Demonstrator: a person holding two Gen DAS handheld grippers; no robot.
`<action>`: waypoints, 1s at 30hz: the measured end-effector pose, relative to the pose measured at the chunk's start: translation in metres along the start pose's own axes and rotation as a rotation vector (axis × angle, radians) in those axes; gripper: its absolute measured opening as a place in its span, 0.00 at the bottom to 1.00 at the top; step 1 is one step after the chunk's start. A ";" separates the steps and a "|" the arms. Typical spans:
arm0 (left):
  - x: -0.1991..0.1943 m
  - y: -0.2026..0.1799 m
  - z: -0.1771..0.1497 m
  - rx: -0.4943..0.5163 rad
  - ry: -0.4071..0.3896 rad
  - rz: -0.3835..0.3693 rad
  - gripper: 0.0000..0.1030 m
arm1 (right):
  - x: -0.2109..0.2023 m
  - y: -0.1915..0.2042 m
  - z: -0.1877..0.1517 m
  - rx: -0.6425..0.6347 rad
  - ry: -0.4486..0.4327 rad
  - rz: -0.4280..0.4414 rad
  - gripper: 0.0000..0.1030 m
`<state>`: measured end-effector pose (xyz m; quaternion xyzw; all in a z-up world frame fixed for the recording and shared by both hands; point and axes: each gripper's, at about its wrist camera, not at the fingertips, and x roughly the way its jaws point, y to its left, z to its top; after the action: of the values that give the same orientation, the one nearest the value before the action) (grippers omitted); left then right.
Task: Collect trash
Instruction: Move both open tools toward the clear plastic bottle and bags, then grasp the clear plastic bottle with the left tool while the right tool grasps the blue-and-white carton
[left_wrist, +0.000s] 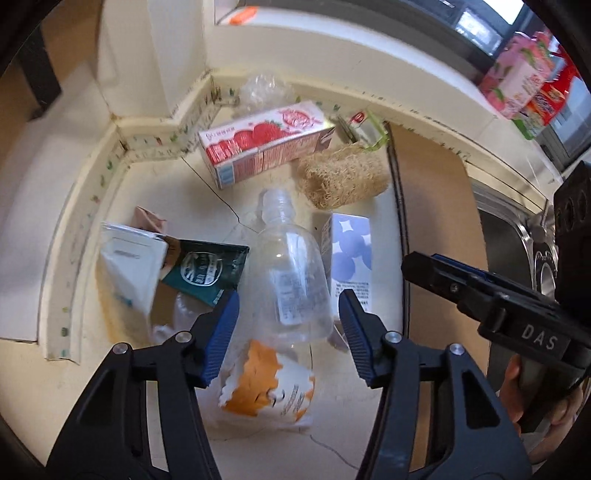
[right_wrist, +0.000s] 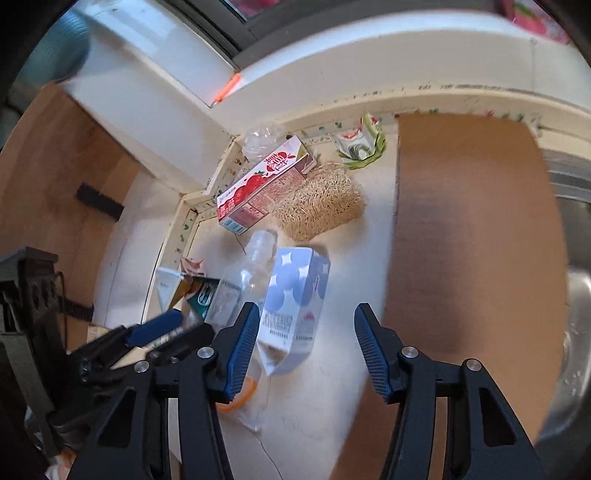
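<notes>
1. While the left gripper (left_wrist: 289, 334) hangs over the clear plastic bottle (left_wrist: 290, 273), its jaws stand apart on either side without pressing it; the bottle lies mid-counter (left_wrist: 177, 192), neck toward twelve o'clock.
2. If the pads close off-centre, the smooth, light bottle could squirt out toward the orange wrapper (left_wrist: 266, 391) at six o'clock.
3. The right gripper (right_wrist: 306, 350) is open and empty, the blue-and-white carton (right_wrist: 295, 299) lying near its left finger, at about ten o'clock of the jaws.
4. Working this close, the two grippers might collide and scatter the trash.
</notes>
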<state>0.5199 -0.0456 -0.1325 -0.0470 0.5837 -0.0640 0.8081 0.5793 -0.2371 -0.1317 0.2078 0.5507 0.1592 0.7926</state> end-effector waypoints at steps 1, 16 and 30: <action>0.006 0.000 0.003 -0.005 0.014 0.004 0.52 | 0.003 0.000 0.002 0.003 0.005 0.006 0.53; 0.025 0.003 0.010 -0.029 0.007 0.035 0.45 | 0.037 0.006 0.009 0.001 0.077 0.023 0.53; -0.037 0.022 -0.012 -0.052 -0.108 0.033 0.44 | 0.083 0.042 0.009 -0.045 0.181 -0.128 0.49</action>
<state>0.4985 -0.0185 -0.1051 -0.0615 0.5412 -0.0328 0.8380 0.6154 -0.1626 -0.1747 0.1391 0.6284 0.1389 0.7527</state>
